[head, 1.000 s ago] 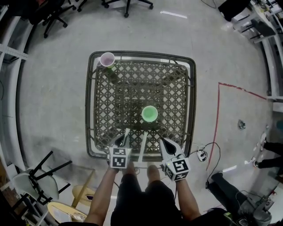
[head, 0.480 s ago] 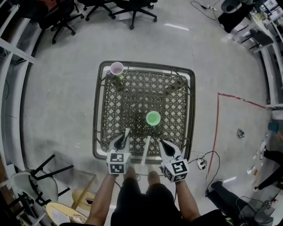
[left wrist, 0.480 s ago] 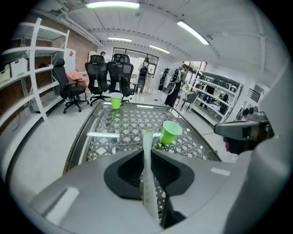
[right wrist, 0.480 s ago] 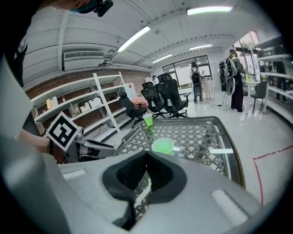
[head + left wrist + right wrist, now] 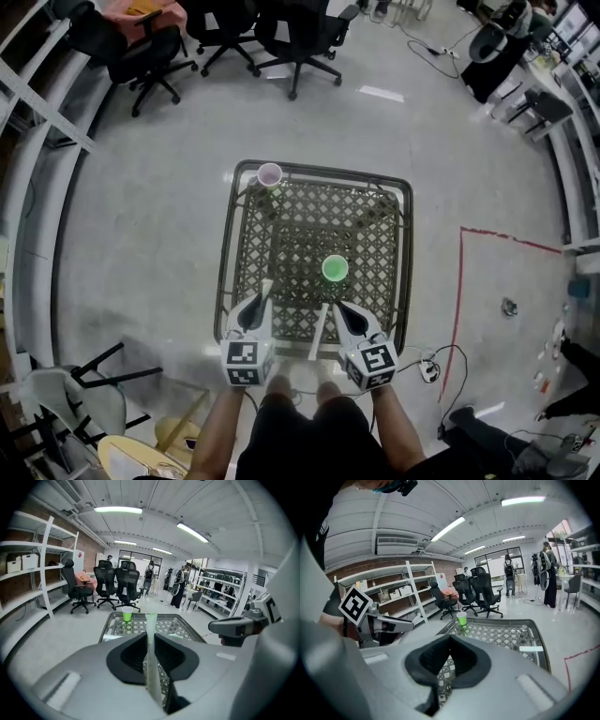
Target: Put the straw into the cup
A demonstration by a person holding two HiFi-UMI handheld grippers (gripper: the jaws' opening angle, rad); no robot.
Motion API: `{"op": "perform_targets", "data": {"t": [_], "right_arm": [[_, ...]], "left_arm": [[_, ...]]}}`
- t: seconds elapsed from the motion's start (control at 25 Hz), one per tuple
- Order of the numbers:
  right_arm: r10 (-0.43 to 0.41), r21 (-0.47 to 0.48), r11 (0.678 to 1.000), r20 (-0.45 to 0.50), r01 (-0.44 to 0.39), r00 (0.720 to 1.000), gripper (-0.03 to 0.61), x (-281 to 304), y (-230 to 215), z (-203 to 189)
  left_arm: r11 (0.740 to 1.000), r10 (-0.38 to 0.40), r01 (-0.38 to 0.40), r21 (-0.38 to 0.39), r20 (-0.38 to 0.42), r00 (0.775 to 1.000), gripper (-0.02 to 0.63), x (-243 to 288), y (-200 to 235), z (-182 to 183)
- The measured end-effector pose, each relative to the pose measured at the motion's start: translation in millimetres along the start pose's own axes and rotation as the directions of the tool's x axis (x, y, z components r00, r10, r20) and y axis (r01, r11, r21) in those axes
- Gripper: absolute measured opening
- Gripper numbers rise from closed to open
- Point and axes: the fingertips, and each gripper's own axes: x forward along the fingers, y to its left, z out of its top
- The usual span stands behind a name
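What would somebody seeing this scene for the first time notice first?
The left claw is shut on a pale straw that pokes out past its tips, above the near edge of a dark lattice table. A bright green cup stands near the table's middle, and a second straw lies at the near edge, between it and the right claw.

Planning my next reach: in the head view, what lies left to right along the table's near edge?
Left tool with held straw → loose straw → right tool.
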Motion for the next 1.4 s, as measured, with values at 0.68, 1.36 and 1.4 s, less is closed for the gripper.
{"op": "perform_targets", "data": {"t": [0.68, 1.36, 1.4], "right_arm": [[-0.037, -0.072, 0.996, 0.182, 0.051, 0.983, 0.003, -12, 66, 96], [-0.055, -0.091, 0.993, 0.240, 0.079, 0.969, 0.003, 8, 72, 141], [-0.054, -0.092, 0.993, 0.240, 0.078, 0.969, 0.003, 11, 70, 143]], "left_arm": [[0.998, -0.056, 0.065, -0.028, 0.238, 0.970, 0.056, -76, 39, 100], [0.990, -0.138, 0.120, 0.080, 0.284, 0.949, 0.056, -62, 32, 149], [0.990, -0.134, 0.117, 0.078, 0.286, 0.949, 0.056, -58, 34, 151]]}}
